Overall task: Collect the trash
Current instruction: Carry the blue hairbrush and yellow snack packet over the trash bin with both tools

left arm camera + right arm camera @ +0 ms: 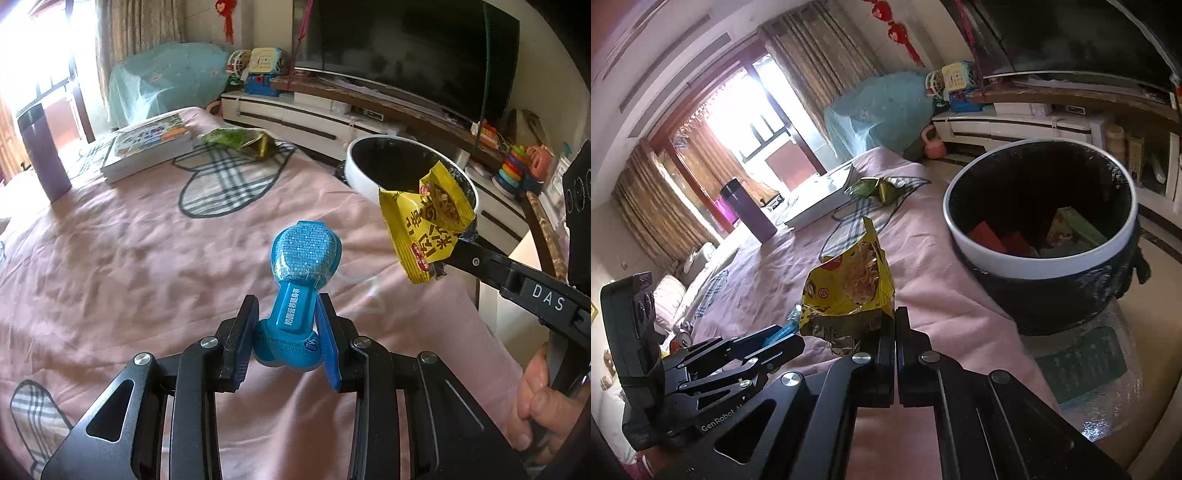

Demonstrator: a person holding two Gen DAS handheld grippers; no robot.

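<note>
My left gripper is shut on a blue plastic package and holds it above the pink bedspread. My right gripper is shut on a yellow snack wrapper, which also shows in the left wrist view, held near the rim of the trash bin. The bin is black with a white rim and holds red and green trash; it also shows in the left wrist view. A green and gold wrapper lies on the bed's far side, also in the right wrist view.
A stack of books and a purple tumbler sit on the pink bedspread. A TV stand with toys and a large TV runs behind the bin. A teal covered object stands by the window.
</note>
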